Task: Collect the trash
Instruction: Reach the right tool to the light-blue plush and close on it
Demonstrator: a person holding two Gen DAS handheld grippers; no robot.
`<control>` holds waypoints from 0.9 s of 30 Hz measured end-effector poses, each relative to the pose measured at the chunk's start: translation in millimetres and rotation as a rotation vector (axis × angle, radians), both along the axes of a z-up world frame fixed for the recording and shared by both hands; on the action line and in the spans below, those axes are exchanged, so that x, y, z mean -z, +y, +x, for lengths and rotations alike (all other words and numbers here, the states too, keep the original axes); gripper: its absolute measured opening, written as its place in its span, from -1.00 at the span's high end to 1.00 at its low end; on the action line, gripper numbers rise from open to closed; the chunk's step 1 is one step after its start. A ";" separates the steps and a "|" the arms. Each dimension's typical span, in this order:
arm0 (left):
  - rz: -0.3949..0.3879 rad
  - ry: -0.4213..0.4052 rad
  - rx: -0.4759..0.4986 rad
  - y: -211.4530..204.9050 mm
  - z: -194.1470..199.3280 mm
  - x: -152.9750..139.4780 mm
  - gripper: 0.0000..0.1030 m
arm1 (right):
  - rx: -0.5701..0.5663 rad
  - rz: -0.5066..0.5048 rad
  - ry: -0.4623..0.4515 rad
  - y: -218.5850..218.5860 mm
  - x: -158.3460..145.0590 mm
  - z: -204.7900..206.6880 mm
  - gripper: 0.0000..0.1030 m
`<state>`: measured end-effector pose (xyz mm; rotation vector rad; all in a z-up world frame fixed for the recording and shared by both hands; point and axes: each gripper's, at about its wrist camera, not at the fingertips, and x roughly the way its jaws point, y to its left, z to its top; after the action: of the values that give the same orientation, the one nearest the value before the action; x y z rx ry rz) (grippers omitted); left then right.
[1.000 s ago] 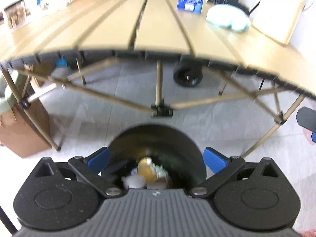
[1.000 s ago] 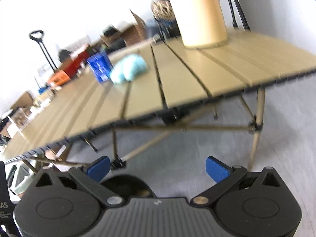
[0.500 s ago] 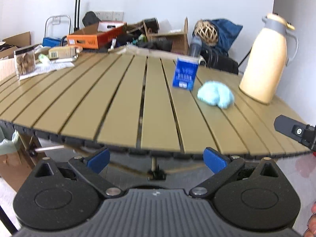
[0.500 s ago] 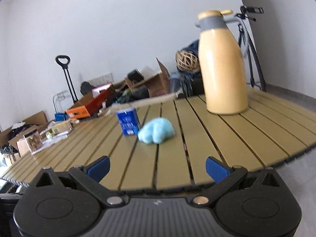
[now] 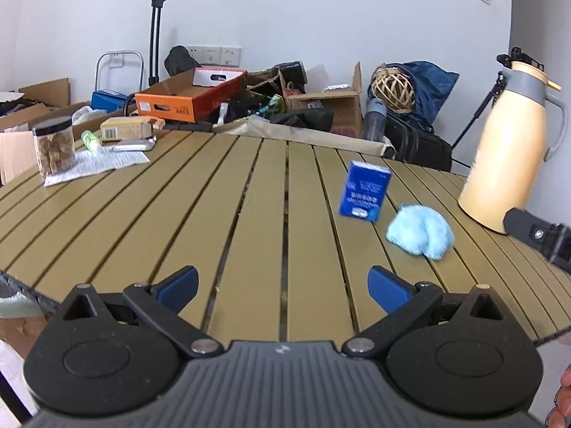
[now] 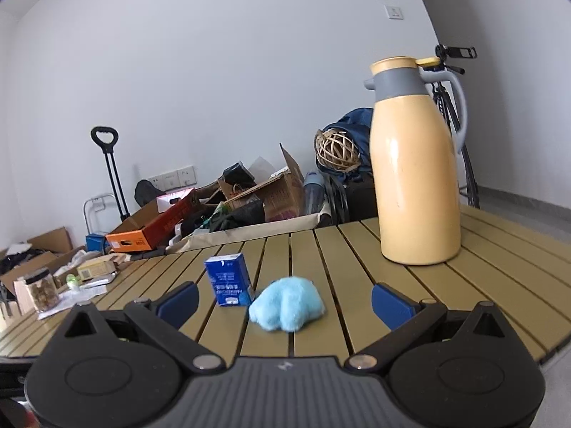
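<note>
A small blue carton [image 5: 364, 190] stands upright on the slatted tan table [image 5: 178, 221], with a fluffy light-blue ball [image 5: 421, 232] just right of it. Both also show in the right wrist view, the carton [image 6: 229, 279] left of the ball [image 6: 287, 303]. My left gripper [image 5: 283, 285] is open and empty over the table's near edge, well short of the carton. My right gripper [image 6: 284, 299] is open and empty, close in front of the ball. Part of the right gripper [image 5: 535, 233] shows at the left wrist view's right edge.
A tall yellow thermos [image 6: 415, 178] stands at the table's right. A jar of nuts [image 5: 53, 148], papers [image 5: 100, 162] and a small box [image 5: 126, 128] lie at the far left. Cardboard boxes, an orange box [image 5: 189, 98], a trolley and bags crowd the floor behind.
Both grippers have risen from below the table edge, where a black bin with trash showed, to table height. Both stayed open and now face the carton and ball.
</note>
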<state>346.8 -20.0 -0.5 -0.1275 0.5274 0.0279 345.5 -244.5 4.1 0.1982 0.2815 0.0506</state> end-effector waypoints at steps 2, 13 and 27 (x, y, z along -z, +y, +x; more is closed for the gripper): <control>0.005 -0.001 -0.008 1.9 6.5 -2.8 -1.00 | -0.005 -0.023 0.009 4.9 0.7 10.9 -1.00; 0.026 -0.026 -0.046 15.9 50.9 -9.0 -1.00 | 0.008 -0.161 0.075 22.7 9.5 78.4 -1.00; 0.021 0.033 -0.070 34.0 87.7 11.7 -1.00 | -0.033 -0.266 0.318 49.2 46.1 162.8 -1.00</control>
<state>434.4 14.0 -12.1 -0.1247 0.5548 0.1043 508.2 -195.2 -42.0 -0.0644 0.6041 0.0133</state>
